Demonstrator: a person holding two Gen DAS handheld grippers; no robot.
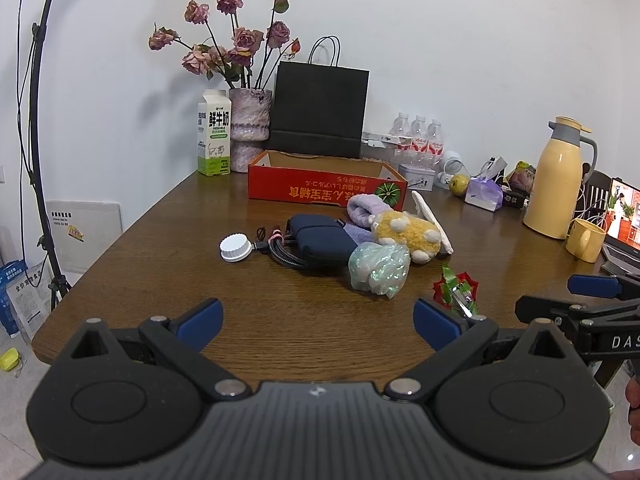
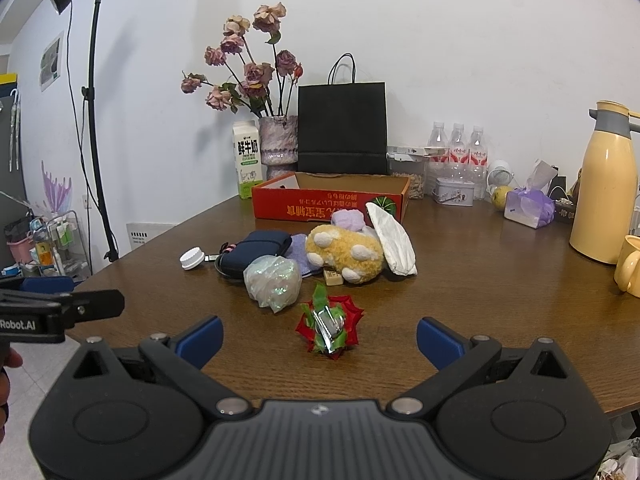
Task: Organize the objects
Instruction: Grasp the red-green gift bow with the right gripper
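Wooden table (image 1: 168, 240) bearing the scene, its far edge against a white wall. At the back stand a black paper bag (image 1: 319, 110) and, just in front of it, an open red cardboard box (image 1: 320, 186) with printed characters on its near wall. Left of the bag are a vase of dried pink roses (image 1: 250, 128) and a milk carton (image 1: 215, 133) just beside it; to the right stand a yellow thermos jug (image 1: 559, 184) and a yellow mug (image 1: 586, 238), with a pack of water bottles (image 1: 418, 136) against the wall between bag and jug. The objects to be organized lie in a loose cluster at mid-table, in front of the box: a yellow plush toy (image 2: 346, 252) touching a white folded packet (image 2: 392, 240), a lilac fabric item (image 2: 348, 218) behind the plush, a navy pouch (image 2: 256, 250) over a coiled black cable, an iridescent crumpled bag (image 2: 273, 282) just in front of the pouch, a red-and-green foil ornament (image 2: 330, 326) apart from the rest and nearest the grippers, and a white screw cap (image 2: 191, 258) at the cluster's left end. Left gripper (image 1: 318, 320) and right gripper (image 2: 319, 338) (each seen from its own wrist camera) hover above the near table edge side by side, jaws spread wide and holding nothing; the ornament lies between the right gripper's blue pads (image 2: 202, 340), slightly beyond them.
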